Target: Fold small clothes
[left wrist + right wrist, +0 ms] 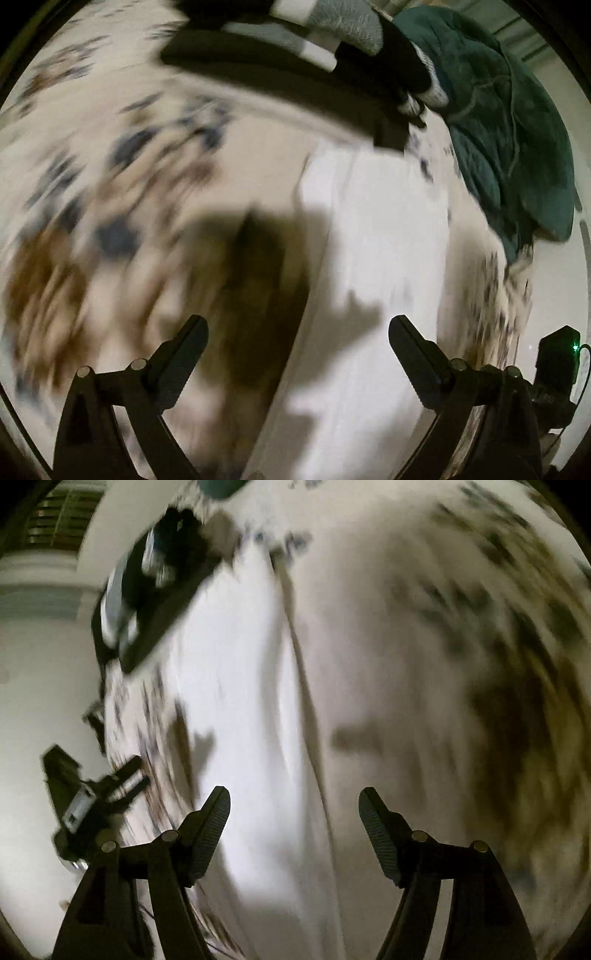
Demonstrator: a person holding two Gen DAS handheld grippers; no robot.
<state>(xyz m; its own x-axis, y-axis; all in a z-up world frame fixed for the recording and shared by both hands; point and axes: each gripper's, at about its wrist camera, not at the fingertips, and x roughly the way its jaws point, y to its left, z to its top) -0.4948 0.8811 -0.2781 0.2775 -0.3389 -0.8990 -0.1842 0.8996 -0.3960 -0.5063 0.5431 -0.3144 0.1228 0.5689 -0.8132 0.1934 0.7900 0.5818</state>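
Note:
Both views are smeared by motion. A white garment [373, 229] lies flat on a bedspread [110, 177] printed with blue and brown flowers. My left gripper [299, 328] hangs above the garment's long left edge, jaws wide open with nothing between them. In the right wrist view the same white garment [240, 701] runs up the middle, and my right gripper [295, 794] stands open over it, empty. The right gripper's black body [280, 74] crosses the top of the left wrist view, held by a gloved hand [402, 62]. The left gripper [155, 590] shows as a black blur at the upper left.
A dark green blanket [509, 133] is heaped at the bed's far right. The bed's edge [517, 302] runs down the right side, with pale floor [44, 701] beyond it. A small black device [88, 805] shows at the left of the right wrist view.

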